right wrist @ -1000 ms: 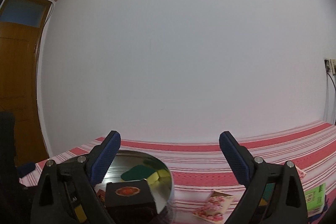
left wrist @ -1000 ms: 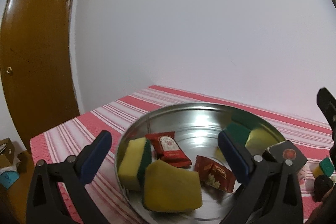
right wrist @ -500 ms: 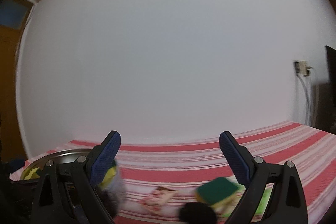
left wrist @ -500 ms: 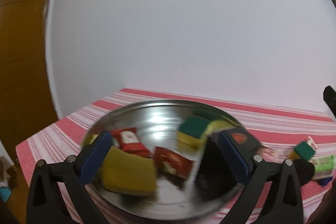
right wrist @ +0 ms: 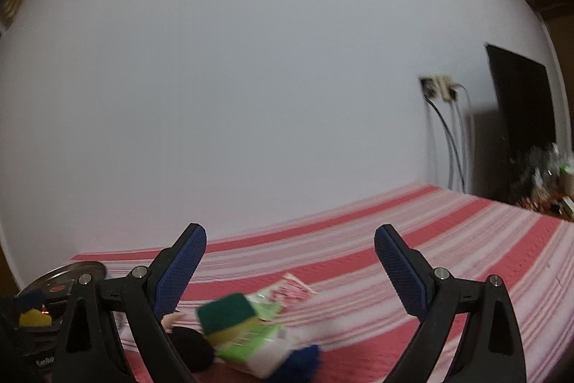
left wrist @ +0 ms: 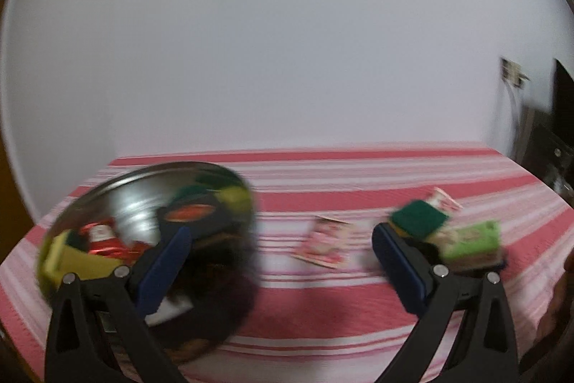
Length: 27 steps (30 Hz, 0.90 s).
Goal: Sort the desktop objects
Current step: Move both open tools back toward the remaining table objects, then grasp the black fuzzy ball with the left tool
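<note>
A metal bowl [left wrist: 143,189] already holds sponges and packets; more lie on the striped cloth [left wrist: 323,311], both grippers wide and empty.

Left claw [left wrist: 280,261]: two black plastic arms are showing, each tapering toward its tip and each carrying a blue textured pad [left wrist: 163,268] on its inner face. Silver round-headed screws [left wrist: 122,271] are sitting on the upper faces of the arms.

Right claw [right wrist: 290,270]: identical build is showing, with black arms, blue cross-hatched pads [right wrist: 181,270] and silver screws [right wrist: 440,273].
</note>
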Motion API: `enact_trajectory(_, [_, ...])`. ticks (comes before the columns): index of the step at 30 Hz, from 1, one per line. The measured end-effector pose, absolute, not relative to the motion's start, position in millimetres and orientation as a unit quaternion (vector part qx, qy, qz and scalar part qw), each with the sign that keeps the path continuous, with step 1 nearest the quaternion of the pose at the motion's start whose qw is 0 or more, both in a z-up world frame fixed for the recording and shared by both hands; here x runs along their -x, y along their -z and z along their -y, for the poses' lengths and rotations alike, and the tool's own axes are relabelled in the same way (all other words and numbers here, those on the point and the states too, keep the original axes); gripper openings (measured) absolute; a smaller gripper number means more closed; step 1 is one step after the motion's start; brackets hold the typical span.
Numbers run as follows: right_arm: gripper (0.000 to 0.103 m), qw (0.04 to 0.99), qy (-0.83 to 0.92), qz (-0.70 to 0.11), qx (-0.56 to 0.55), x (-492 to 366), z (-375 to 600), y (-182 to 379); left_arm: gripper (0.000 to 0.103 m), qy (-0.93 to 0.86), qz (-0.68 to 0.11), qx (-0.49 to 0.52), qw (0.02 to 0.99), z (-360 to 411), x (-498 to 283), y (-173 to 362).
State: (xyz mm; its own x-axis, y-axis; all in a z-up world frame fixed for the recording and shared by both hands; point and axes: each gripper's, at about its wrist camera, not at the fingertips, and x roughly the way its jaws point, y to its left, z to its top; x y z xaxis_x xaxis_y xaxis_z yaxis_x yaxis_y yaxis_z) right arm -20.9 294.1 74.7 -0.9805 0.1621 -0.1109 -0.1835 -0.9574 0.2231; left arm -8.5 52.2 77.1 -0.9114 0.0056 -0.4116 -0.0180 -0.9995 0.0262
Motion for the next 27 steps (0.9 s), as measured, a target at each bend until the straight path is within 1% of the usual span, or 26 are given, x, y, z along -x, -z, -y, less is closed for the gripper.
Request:
enact_trajectory(6, [0.097, 0.094, -0.977, -0.183, 0.060, 18.2, -323.8, -66.2, 0.102, -0.960, -0.049, 0.262, 0.083, -103.2, 17.5, -75.5])
enact_trajectory(13, [0.097, 0.088, -0.969, -0.220, 0.071, 13.4, -334.9, -63.1, 0.101, -0.944, -0.067, 0.309, 0.093, -134.3, 42.2, -68.0])
enact_trajectory(17, [0.097, 0.087, -0.963, -0.243, 0.078, 14.3, -341.4, -57.9, 0.085, -0.923, -0.067, 0.368, 0.087, -139.0, 61.9, -54.7])
enact_trajectory(21, [0.097, 0.086, -0.958, -0.263, 0.080, 13.2, -347.8, -54.3, 0.085, -0.893, -0.037, 0.436, 0.105, -132.4, 78.5, -36.3])
enact_trajectory(22, [0.097, 0.084, -0.957, -0.266, 0.082, 13.4, -348.7, -53.6, 0.084, -0.891, -0.025, 0.440, 0.106, -128.7, 79.4, -35.3])
enact_trajectory(23, [0.097, 0.083, -0.956, -0.268, 0.083, 13.6, -349.0, -53.3, 0.080, -0.893, -0.020, 0.437, 0.106, -126.9, 77.5, -36.4])
enact_trajectory(25, [0.097, 0.081, -0.957, -0.267, 0.084, 13.6, -348.4, -53.4, 0.079, -0.893, -0.016, 0.437, 0.106, -125.1, 76.2, -36.1])
enact_trajectory(27, [0.097, 0.082, -0.957, -0.264, 0.088, 15.6, -347.0, -53.0, 0.073, -0.894, -0.013, 0.435, 0.104, -123.6, 73.5, -36.7])
